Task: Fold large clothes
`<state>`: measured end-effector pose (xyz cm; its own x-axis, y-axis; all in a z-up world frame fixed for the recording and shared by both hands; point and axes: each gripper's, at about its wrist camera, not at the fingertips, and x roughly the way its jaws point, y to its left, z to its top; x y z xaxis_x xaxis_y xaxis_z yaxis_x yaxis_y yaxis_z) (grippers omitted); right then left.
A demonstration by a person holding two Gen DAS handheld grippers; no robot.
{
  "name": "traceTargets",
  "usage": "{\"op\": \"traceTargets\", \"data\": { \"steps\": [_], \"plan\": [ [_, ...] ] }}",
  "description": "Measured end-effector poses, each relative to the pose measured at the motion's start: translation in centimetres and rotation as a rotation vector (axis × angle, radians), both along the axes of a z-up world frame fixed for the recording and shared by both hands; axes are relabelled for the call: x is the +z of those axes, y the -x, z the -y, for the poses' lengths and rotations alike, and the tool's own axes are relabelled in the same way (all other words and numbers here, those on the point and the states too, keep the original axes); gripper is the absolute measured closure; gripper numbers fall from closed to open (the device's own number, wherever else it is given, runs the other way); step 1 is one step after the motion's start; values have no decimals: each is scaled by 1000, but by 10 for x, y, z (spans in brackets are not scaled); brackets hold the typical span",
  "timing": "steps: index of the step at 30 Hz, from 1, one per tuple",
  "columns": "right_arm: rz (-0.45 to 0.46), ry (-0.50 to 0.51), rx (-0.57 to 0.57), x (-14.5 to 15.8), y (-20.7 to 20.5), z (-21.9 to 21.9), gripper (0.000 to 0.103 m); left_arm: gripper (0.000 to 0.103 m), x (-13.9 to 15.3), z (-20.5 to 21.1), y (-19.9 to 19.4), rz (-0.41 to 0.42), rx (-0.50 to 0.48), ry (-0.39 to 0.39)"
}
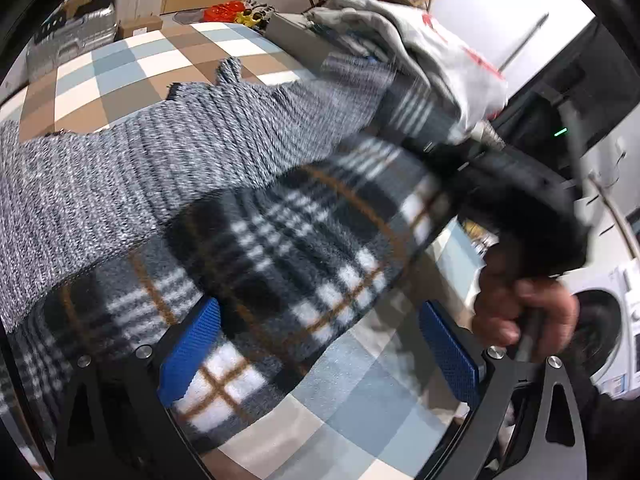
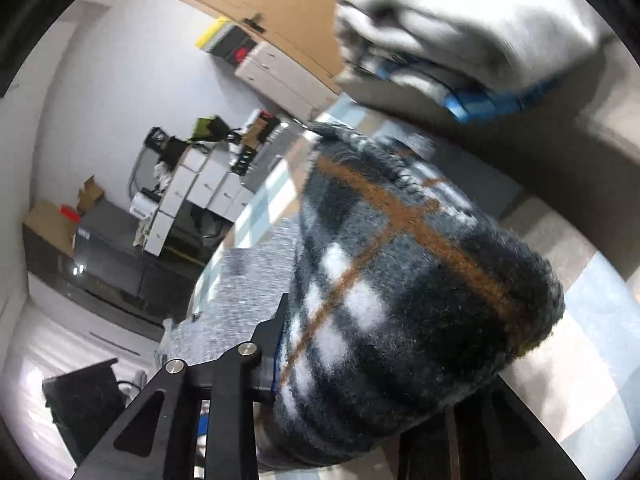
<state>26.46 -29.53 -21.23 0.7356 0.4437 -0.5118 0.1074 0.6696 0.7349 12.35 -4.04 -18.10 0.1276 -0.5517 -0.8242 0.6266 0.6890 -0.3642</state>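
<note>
A fluffy plaid garment [image 1: 288,248] in dark blue, white and brown lies over a grey knit sweater [image 1: 120,184] on the checked tabletop [image 1: 360,412]. My left gripper [image 1: 320,354] is open, with a low edge of the plaid fabric lying between its blue pads [image 1: 192,352]. In the right wrist view the plaid garment [image 2: 420,280] bulges in a thick bunch between the jaws of my right gripper [image 2: 380,356], which is shut on it. Only that gripper's left finger [image 2: 256,352] shows; the fabric hides the other. A hand [image 1: 524,312] holds the right gripper's handle.
A pile of folded grey and white clothes [image 1: 420,36] sits on a box at the table's far side, close above the raised fabric [image 2: 460,20]. A washing machine [image 1: 600,320] stands off the table's right edge. Cabinets and boxes [image 2: 192,188] line the far wall.
</note>
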Motion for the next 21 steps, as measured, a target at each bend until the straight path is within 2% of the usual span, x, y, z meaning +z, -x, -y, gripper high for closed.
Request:
{"op": "traceTargets", "data": {
  "steps": [3, 5, 8, 12, 15, 17, 21],
  "plan": [
    [90, 92, 26, 28, 13, -11, 75, 7, -2, 6, -1, -9, -9, 6],
    [138, 152, 36, 41, 20, -16, 75, 7, 0, 9, -1, -40, -24, 36],
    [213, 235, -11, 53, 31, -12, 76, 7, 0, 22, 0, -98, -70, 90],
    [198, 265, -7, 60, 32, 3, 76, 7, 0, 52, 1, -122, -114, 114],
    [212, 385, 25, 82, 30, 3, 76, 7, 4, 59, -4, -179, -110, 192],
    [226, 459, 40, 97, 32, -2, 76, 7, 10, 52, -6, -210, -98, 227],
    [236, 538, 78, 110, 28, -24, 76, 7, 27, 1, -7, -239, -18, 250]
  ]
}}
